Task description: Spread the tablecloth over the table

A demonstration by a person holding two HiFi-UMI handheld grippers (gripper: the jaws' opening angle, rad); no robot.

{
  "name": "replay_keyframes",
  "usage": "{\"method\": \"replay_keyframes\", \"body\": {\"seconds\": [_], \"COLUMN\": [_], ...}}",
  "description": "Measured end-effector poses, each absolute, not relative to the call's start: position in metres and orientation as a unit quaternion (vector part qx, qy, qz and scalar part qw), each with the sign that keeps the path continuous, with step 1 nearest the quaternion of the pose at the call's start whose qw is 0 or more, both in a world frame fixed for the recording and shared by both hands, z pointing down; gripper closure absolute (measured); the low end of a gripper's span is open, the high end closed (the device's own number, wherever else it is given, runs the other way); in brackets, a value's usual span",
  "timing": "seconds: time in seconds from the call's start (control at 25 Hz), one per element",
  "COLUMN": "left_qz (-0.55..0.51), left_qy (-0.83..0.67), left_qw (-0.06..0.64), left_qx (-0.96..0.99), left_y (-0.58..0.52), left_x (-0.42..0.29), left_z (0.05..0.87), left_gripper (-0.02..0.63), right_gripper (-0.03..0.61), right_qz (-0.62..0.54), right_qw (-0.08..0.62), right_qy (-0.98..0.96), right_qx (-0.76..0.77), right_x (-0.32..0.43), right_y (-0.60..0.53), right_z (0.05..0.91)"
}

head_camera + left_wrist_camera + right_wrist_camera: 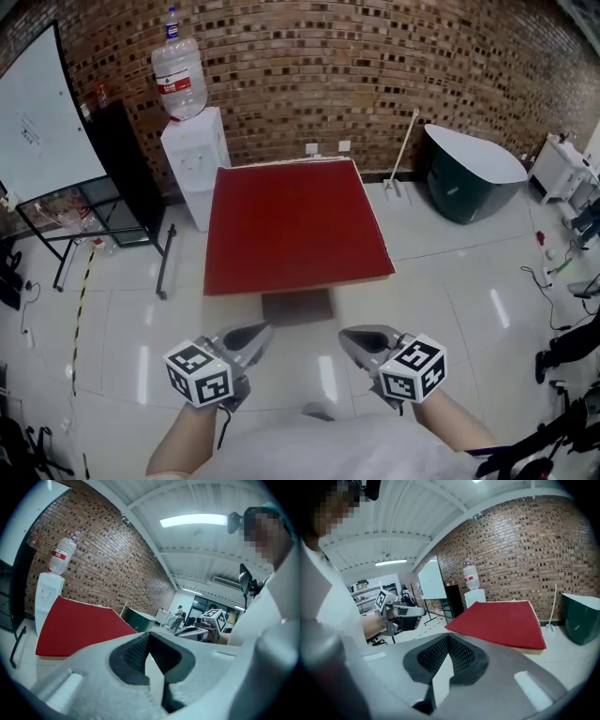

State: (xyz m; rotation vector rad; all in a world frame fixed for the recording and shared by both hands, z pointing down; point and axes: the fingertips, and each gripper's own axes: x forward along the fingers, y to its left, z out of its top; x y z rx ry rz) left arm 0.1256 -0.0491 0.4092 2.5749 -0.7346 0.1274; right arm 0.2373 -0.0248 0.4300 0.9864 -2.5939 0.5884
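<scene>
A red tablecloth (291, 220) lies flat over the square table, covering its top; a thin tan table edge (375, 278) shows at the front right. The cloth also shows in the left gripper view (79, 623) and the right gripper view (501, 620). Both grippers hang in the air close to the person's body, short of the table's near edge. My left gripper (262, 330) is shut with nothing between its jaws (149, 637). My right gripper (349, 336) is likewise shut and empty (449, 639). Neither touches the cloth.
A white water dispenser (192, 155) with a bottle stands at the table's far left corner, beside a black cabinet (127, 169) and a whiteboard (42, 112). A dark green tub (469, 173) and a leaning stick (403, 150) are at the far right. Glossy tiled floor surrounds the table.
</scene>
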Motion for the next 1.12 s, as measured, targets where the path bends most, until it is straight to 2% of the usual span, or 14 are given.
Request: {"method": "replay_keyframes", "body": {"seconds": [0.2,0.6,0.88,1.12], "left_qz": [0.081,0.092,0.072,0.049], "left_qy": [-0.213,-0.152,-0.173,-0.207], "left_qw": [0.208,0.204,0.192,0.213], "left_qx": [0.951,0.963,0.963,0.953], "left_y": [0.03,0.225,0.299,0.363], "left_x": [0.129,0.078,0.08,0.098], "left_z": [0.403,0.378,0.337,0.342], "left_gripper": [0.612,0.612,0.612,0.612], "right_gripper": [0.578,0.578,0.578,0.578], "right_qz": [0.228,0.276,0.245,0.227], "right_qw": [0.137,0.074,0.074,0.102], "right_qy": [-0.914,-0.908,-0.917,-0.919], "right_qx": [0.305,0.306,0.306,0.306], "right_x": [0.188,0.113,0.119,0.141], "right_y": [0.064,0.238,0.306,0.375], "right_z": [0.426,0.408,0.365,0.375]}}
